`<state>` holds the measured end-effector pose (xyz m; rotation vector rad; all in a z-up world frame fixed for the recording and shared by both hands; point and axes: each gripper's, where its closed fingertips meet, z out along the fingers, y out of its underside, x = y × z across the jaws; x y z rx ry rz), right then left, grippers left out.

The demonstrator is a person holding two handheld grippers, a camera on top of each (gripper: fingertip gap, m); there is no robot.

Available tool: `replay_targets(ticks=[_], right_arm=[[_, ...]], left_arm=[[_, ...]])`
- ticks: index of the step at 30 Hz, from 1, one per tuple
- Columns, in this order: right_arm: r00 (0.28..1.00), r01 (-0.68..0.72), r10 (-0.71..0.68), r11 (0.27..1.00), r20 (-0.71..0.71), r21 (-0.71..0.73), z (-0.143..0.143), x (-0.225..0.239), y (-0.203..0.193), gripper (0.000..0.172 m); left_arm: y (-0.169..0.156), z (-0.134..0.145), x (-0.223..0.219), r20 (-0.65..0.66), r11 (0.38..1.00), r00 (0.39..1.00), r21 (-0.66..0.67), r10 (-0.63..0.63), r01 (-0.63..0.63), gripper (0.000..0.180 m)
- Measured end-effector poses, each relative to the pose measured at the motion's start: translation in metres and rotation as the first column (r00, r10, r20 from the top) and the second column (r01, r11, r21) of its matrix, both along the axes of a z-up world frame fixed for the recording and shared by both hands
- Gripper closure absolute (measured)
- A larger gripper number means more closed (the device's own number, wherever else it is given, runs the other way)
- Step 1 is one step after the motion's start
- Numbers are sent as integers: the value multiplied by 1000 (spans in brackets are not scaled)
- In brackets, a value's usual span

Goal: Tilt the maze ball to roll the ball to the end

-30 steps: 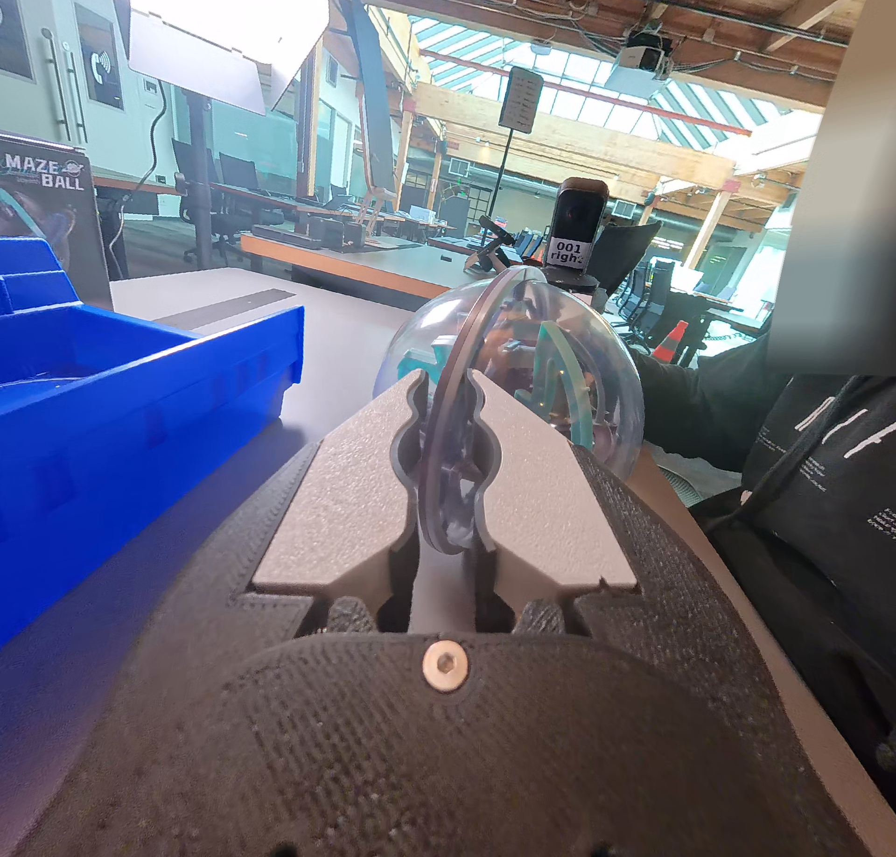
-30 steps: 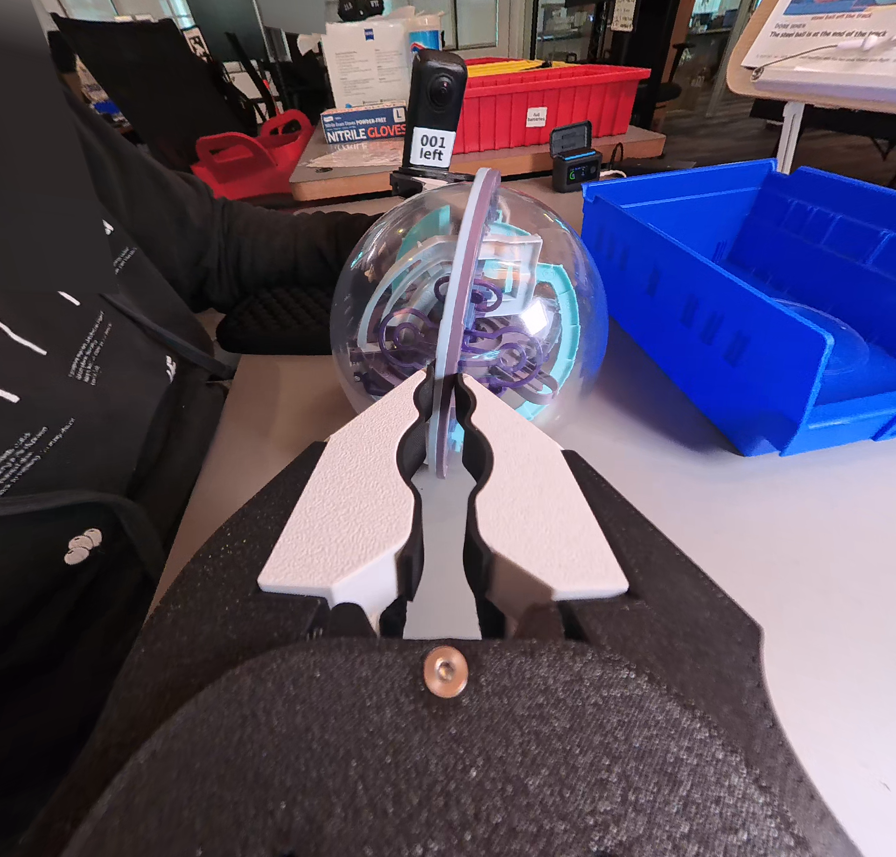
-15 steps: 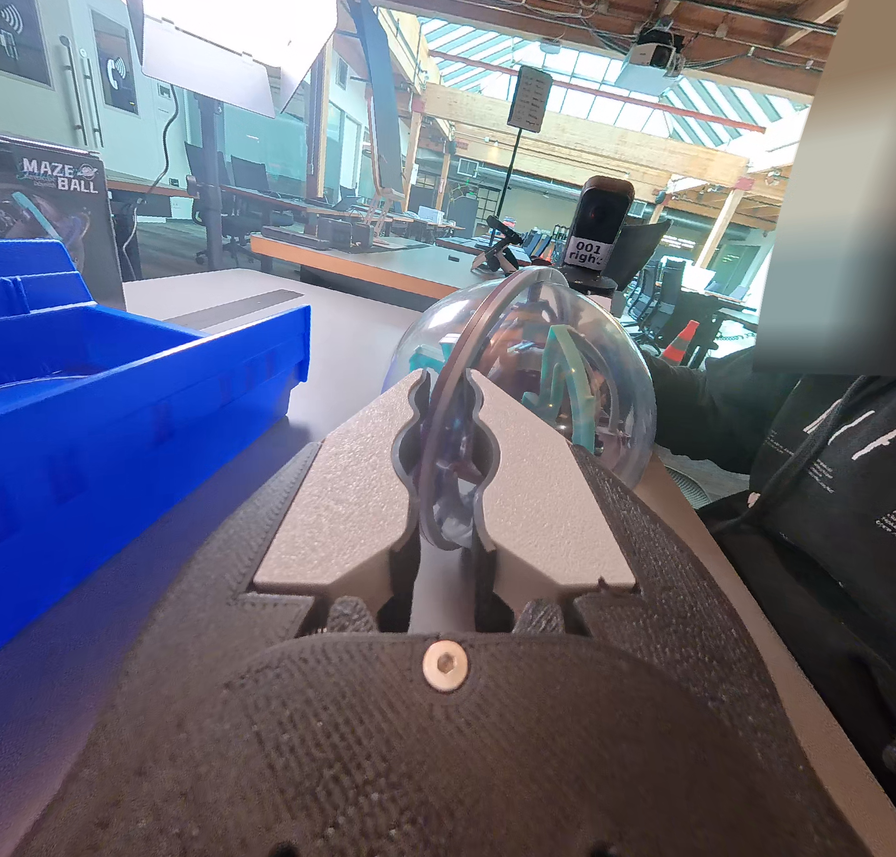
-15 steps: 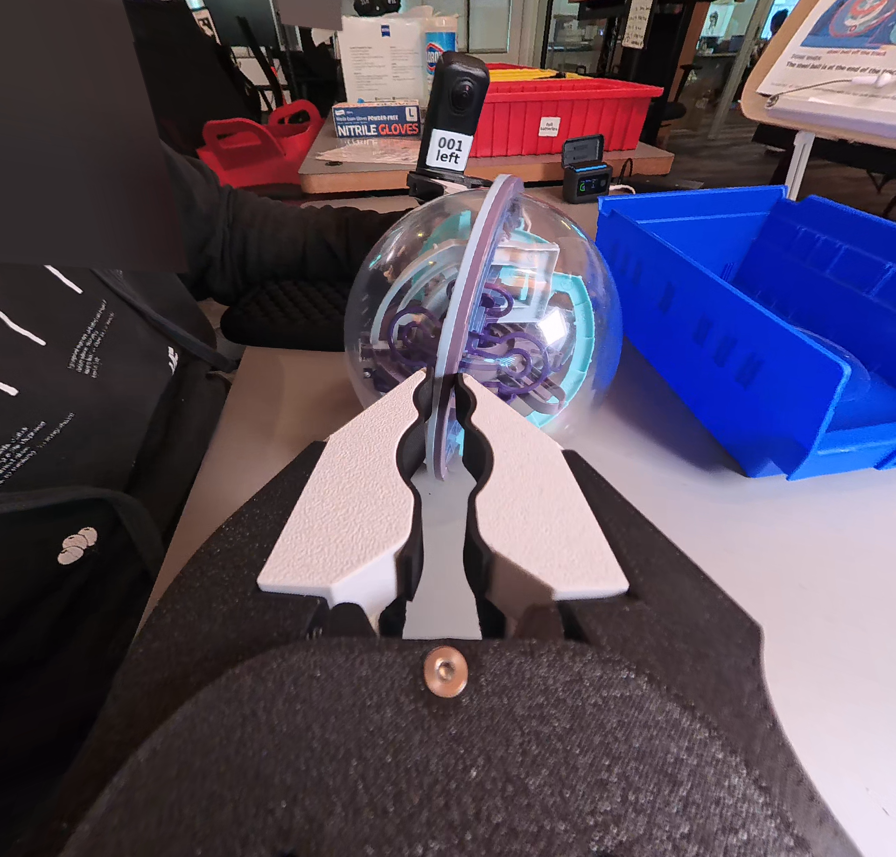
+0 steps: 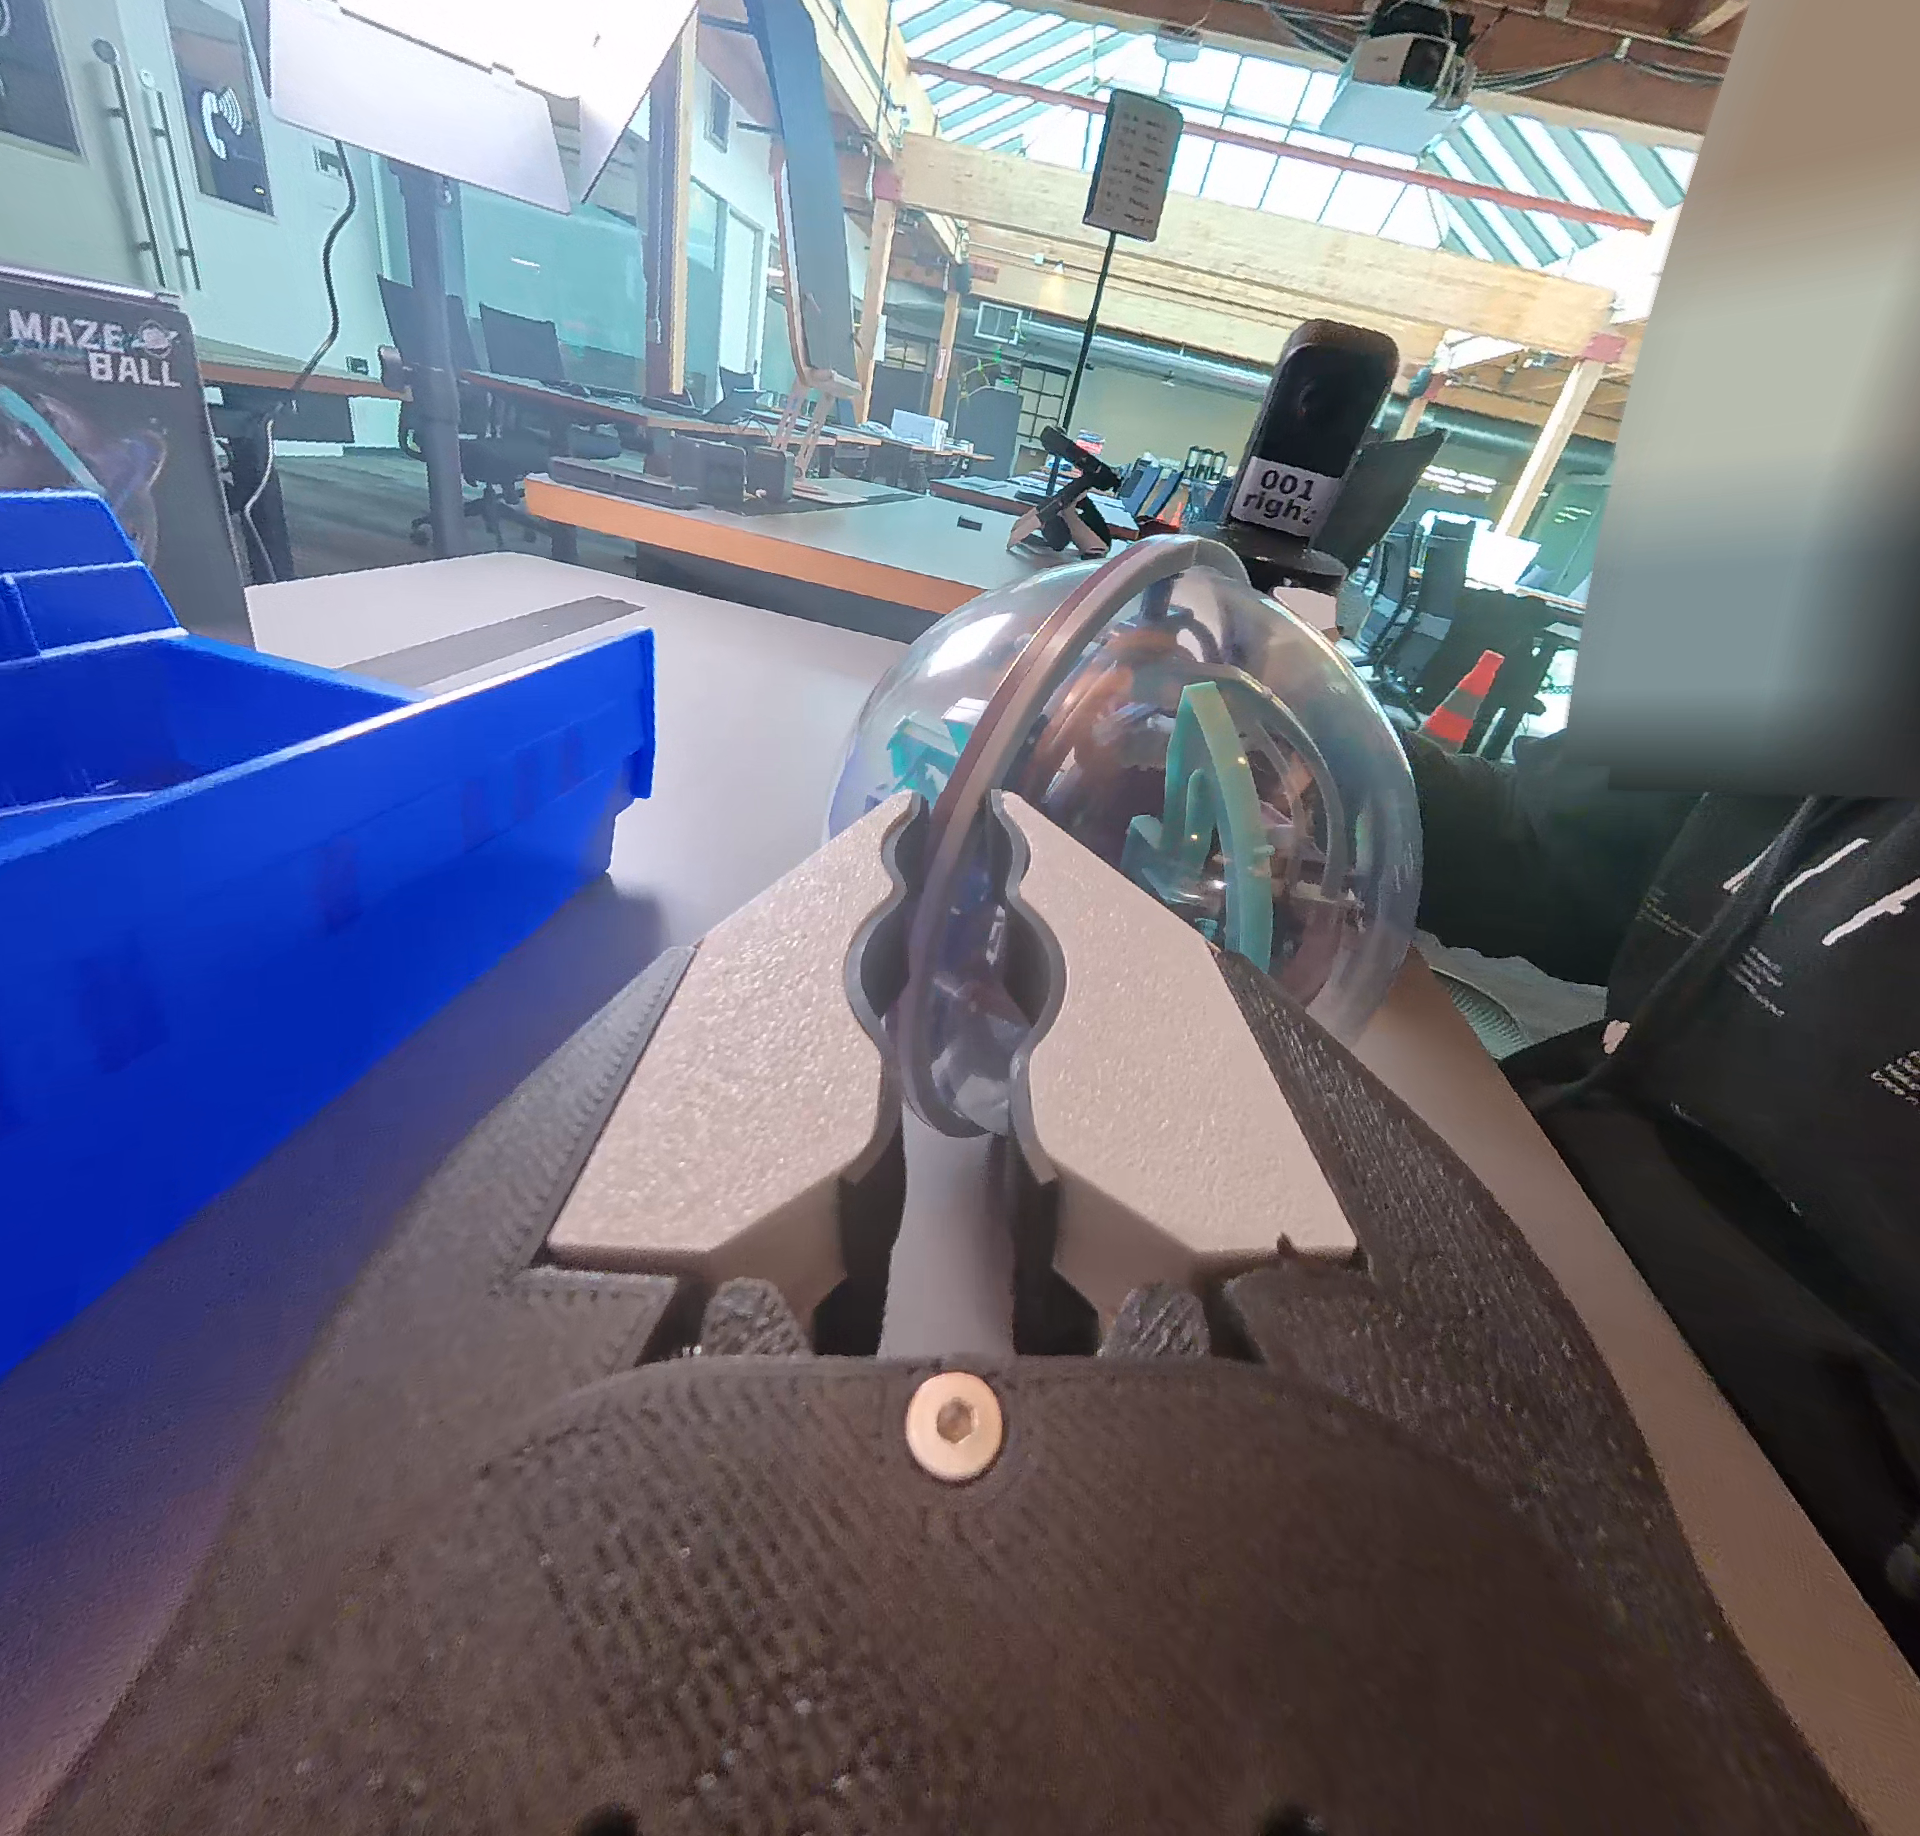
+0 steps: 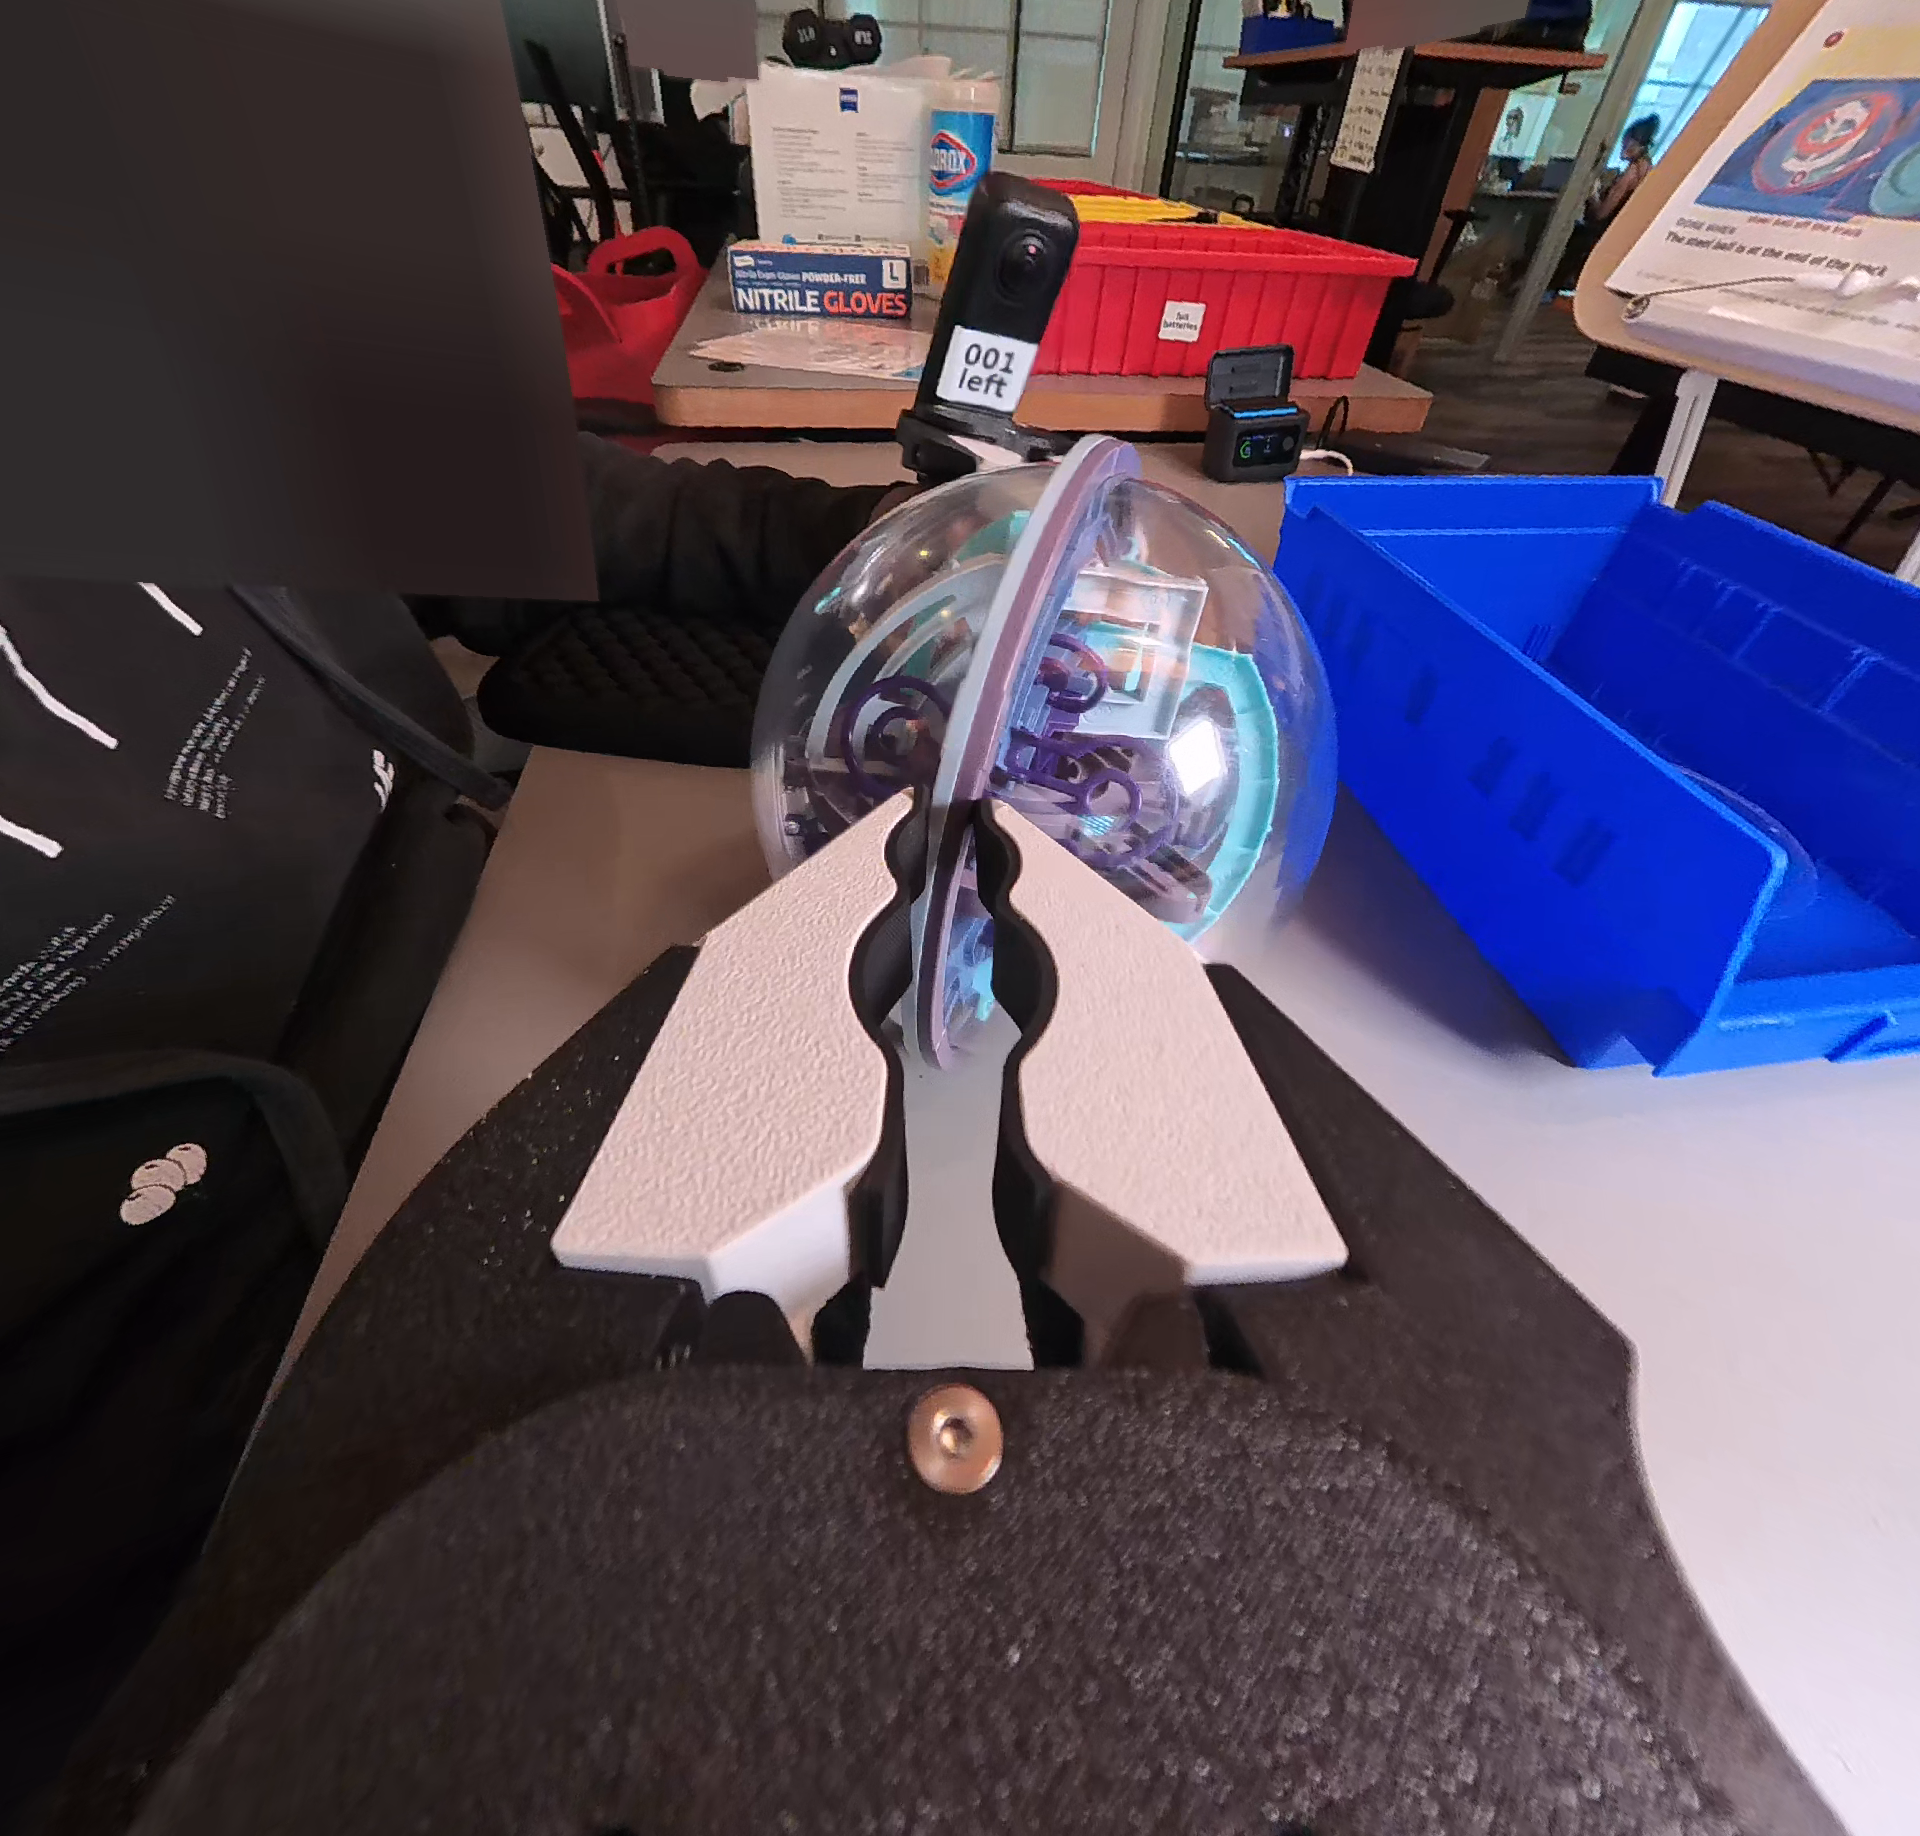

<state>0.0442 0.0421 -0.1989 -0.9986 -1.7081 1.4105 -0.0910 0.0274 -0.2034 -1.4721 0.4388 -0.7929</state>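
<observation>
Maze ball (image 6: 1049, 726): clear sphere with teal and purple tracks inside and a grey-purple ring around its middle, ring tilted off upright; held over the pale surface (image 6: 1558, 1267), just beside the blue bin (image 6: 1538, 778)
Left tongs (image 5: 958, 799): pinching the ring on one side of the maze ball
Right tongs (image 6: 948, 801): pinching the ring on the opposite side
Printed box (image 5: 99, 436): beyond the bin from the maze ball
Red tray (image 6: 1216, 306): on a far table behind the maze ball
</observation>
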Motion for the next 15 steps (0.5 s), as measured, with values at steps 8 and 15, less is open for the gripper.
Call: replay_targets(ticks=[8,15], right_arm=[[1000,-18,18,997,7,-69,-3,3,9,166],[999,-50,49,995,-10,-92,-6,6,16,166]], left_arm=[[-3,2,5,-12,1000,1000,14,-8,9,172],[-11,5,12,-16,998,999,36,-47,47,169]])
